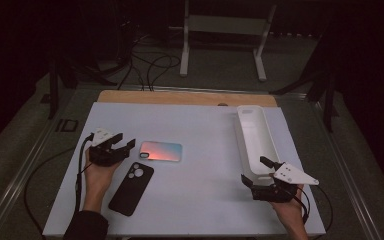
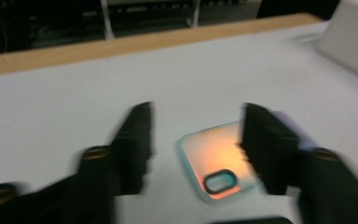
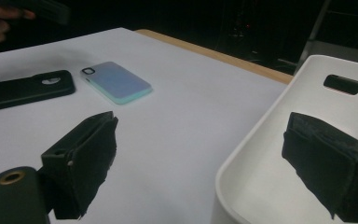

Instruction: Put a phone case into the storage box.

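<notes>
**Insp A:** Status, L side?

**Insp B:** Left gripper [image 1: 125, 145] has jaws spread, nothing between them, hovering just beside the camera-hole end of the gradient phone case [image 1: 161, 151]. Case lies flat on the white surface [image 1: 200, 195], near the left-centre. Black phone case [image 1: 132, 188] sits just in front of it, close but apart.

**Insp A:** R side?

**Insp B:** Right gripper [image 1: 256, 174] is also spread and empty, jaws straddling the near rim of the white tray [image 1: 245, 145] at the right edge of the surface.

**Insp A:** Risks?

**Insp B:** Judgement only. Case is thin and flat, so jaws may skid over it or push it along the surface instead of gripping. Left gripper view is blurred, so alignment is uncertain; an off-centre pinch near the cut-out could flex the case and drop it. A low approach could also nudge the black case. R jaw on the rim could tip or shift the tray.
</notes>
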`<state>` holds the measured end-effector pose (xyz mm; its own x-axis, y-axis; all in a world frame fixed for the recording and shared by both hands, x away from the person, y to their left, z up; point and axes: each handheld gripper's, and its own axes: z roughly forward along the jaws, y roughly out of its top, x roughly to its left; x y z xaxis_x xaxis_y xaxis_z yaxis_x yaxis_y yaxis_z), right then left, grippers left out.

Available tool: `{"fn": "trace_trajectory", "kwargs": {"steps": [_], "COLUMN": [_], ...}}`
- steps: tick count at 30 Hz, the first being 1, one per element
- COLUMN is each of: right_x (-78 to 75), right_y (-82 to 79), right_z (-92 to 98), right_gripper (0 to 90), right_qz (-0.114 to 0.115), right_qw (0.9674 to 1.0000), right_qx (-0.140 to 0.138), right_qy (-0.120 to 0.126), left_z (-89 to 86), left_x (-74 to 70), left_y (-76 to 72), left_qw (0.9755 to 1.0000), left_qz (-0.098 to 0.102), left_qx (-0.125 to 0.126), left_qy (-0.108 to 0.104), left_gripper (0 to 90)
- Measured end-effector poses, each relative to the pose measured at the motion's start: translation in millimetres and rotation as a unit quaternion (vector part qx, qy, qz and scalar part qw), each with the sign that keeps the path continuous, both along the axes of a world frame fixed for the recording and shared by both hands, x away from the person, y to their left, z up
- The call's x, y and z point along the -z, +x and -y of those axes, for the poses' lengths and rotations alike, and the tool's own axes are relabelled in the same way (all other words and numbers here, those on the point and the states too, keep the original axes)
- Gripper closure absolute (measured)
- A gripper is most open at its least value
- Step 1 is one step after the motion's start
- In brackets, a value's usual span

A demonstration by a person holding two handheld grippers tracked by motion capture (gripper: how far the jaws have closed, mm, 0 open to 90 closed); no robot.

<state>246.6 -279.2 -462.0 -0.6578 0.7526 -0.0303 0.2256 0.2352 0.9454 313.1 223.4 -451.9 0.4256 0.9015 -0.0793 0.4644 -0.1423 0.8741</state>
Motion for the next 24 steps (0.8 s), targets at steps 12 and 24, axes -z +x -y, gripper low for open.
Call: {"fn": "trace_trajectory", "kwargs": {"steps": [12,24], "right_x": [1.0,2.4], "right_y": [-0.7,-0.8], "right_z": [-3.3,-6.3], "right_gripper": [9.7,9.7], "right_qz": [0.004,0.01], "right_qw": [0.9999,0.9998], "right_qx": [-0.008,-0.011], "right_qy": [0.006,0.013], "left_z": [-11.5,-18.4], "left_x": [6.9,23.4], "left_y": [-75.0,-95.4], "left_qw": [0.9982,0.9963], "left_qz": [0.054,0.079], "left_qx": [0.026,0.023], "left_qy": [-0.002,-0.026], "left_gripper": [0.7,0.1]}}
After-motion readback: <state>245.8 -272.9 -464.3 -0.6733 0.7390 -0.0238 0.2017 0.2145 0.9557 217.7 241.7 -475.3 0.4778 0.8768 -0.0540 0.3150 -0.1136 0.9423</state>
